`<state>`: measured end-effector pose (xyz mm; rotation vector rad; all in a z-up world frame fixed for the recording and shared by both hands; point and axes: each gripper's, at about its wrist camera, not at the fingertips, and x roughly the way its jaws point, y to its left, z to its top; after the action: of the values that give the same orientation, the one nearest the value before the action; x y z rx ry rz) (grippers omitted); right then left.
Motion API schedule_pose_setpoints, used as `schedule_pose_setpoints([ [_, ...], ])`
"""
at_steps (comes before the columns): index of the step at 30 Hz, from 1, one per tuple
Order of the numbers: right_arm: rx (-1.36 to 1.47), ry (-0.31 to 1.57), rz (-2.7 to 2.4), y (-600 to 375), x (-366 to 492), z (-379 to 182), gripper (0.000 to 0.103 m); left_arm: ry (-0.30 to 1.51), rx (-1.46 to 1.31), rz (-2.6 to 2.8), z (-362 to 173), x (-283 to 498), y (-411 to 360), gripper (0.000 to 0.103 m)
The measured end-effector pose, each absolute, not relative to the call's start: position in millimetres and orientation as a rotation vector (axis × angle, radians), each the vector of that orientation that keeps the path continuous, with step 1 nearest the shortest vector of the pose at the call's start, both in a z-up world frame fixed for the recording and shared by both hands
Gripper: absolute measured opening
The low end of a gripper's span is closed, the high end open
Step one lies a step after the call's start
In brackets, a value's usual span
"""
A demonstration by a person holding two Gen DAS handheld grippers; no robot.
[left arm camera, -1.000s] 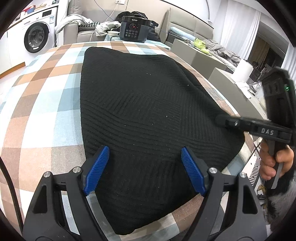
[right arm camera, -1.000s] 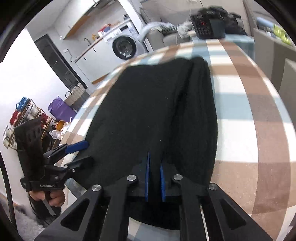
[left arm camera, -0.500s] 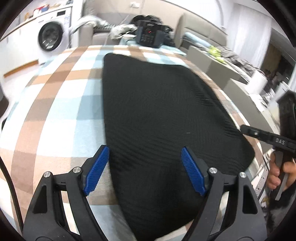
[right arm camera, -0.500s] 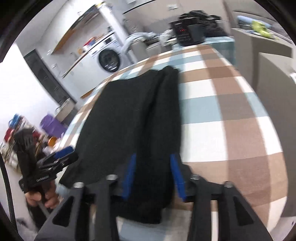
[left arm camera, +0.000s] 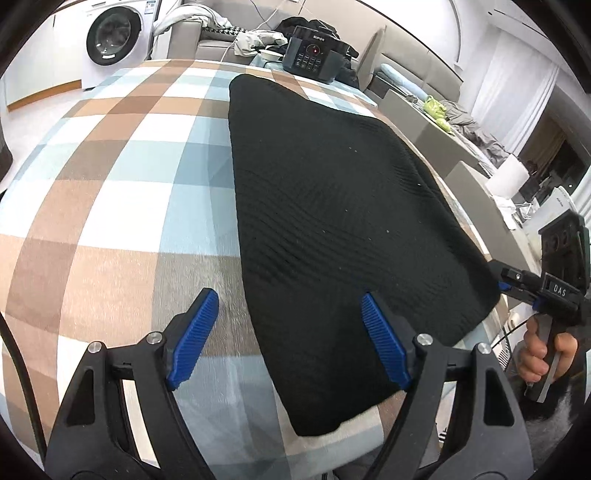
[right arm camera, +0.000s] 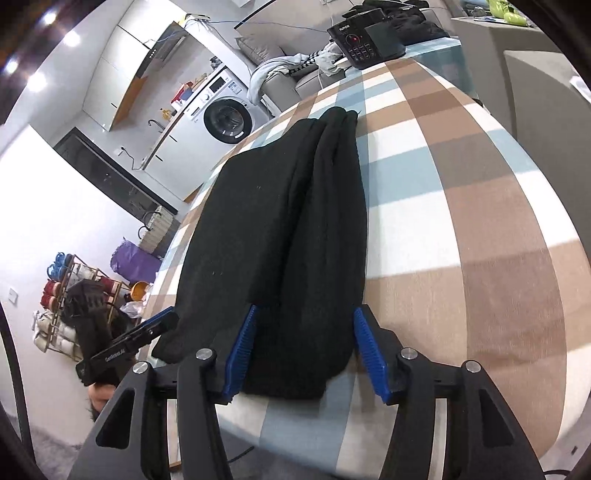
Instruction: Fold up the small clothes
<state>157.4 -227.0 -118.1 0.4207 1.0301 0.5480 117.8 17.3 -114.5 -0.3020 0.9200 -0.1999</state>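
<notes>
A black knit garment lies folded lengthwise on the checked tablecloth. My left gripper is open, low over the garment's near left edge, one finger over cloth, the other over the garment. My right gripper is open, its fingers either side of the garment's near end, nothing held. The right gripper also shows in the left wrist view at the garment's right corner. The left gripper shows in the right wrist view at the left.
A black rice cooker stands at the table's far end. A washing machine, a sofa with clothes and grey chairs surround the table. The table's near edge runs just under both grippers.
My right gripper has opened and let go of the garment's end. My left gripper has shifted left, so the garment now sits to the right in its view.
</notes>
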Motion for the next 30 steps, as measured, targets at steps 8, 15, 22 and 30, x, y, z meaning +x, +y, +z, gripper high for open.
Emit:
schedule_pose_setpoints([
  [8,0.469,1.009,0.600,-235,139,-116,0.058,0.924,-0.312,-0.235,-114,112,13,0.048],
  [15,0.185,0.980,0.538,-194,132,-112,0.048,0.923,-0.322,-0.207,-115,113,19,0.024],
  [22,0.097,0.969,0.499,-164,138,-119,0.031,0.908,-0.306,-0.178,-115,126,26,0.021],
  [30,0.093,0.968,0.483,-130,183,-122,0.031,0.895,-0.303,-0.113,-113,175,55,0.021],
])
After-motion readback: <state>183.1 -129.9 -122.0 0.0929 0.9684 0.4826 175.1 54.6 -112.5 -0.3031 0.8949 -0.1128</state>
